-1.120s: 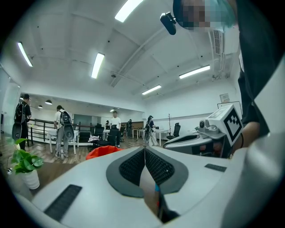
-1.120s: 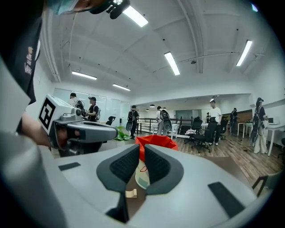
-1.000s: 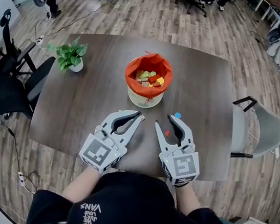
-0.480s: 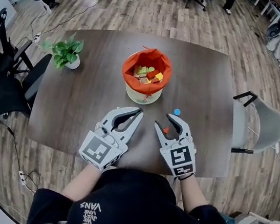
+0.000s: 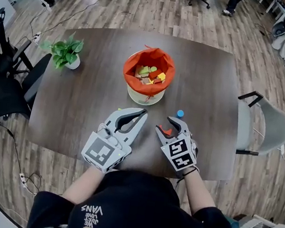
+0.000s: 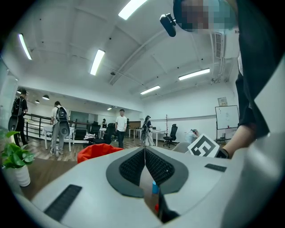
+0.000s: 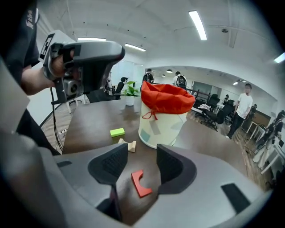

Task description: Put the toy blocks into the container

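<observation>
On my right gripper (image 7: 138,158) the fingers, just opening, stand spread around a flat red notched block (image 7: 141,183), untouched on the dark wood desk (image 7: 89,116) before the cream, orange-lined container (image 7: 161,129). My left gripper (image 6: 145,153) has its fingers pressed together. Only the head view shows blocks (image 5: 149,75) inside.

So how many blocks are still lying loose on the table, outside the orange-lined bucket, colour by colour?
Red block: 1
Green block: 1
Pale wooden block: 1
Blue block: 1
Total: 4 loose blocks
</observation>
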Demonstrator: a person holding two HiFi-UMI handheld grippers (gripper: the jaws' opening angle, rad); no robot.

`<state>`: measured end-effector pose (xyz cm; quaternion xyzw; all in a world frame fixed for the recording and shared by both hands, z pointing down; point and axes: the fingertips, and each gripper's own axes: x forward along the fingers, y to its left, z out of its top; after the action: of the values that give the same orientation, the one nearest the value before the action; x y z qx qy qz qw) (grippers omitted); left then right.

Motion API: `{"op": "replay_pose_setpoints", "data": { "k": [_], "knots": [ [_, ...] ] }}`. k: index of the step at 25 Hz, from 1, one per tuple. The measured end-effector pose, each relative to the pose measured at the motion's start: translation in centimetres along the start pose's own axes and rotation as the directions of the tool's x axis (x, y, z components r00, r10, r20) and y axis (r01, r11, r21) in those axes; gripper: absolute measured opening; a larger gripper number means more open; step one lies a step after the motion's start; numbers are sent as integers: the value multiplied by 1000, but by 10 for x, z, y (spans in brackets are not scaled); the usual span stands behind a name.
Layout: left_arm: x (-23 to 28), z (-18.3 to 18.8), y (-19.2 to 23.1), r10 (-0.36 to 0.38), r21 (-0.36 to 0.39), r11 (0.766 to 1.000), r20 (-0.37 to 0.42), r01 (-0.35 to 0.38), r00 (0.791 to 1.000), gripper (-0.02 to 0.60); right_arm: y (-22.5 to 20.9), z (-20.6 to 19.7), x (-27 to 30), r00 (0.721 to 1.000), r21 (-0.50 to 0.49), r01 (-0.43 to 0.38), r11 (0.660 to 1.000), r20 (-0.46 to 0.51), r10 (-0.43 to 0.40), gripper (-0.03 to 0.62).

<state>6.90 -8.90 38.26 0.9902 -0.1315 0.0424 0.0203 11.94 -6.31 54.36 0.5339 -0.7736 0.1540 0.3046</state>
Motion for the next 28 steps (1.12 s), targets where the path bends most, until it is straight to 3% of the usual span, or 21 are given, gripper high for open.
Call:
{"op": "replay_pose_setpoints", "data": {
  "k": [8, 16, 28],
  "knots": [
    [2, -1, 2, 0, 12, 1000, -6, 1, 1000, 12, 5, -44, 27, 982, -42, -79, 996, -177, 71, 193],
    [-1, -1, 4, 14, 5, 1000, -8, -14, 1000, 12, 13, -79, 43, 939, -130, -148, 980, -329, 98, 193],
    [-4, -5, -2, 24, 8, 1000, -22, -23, 999, 12, 19, -102, 55, 897, -222, -211, 952, -431, 98, 192]
  ]
}}
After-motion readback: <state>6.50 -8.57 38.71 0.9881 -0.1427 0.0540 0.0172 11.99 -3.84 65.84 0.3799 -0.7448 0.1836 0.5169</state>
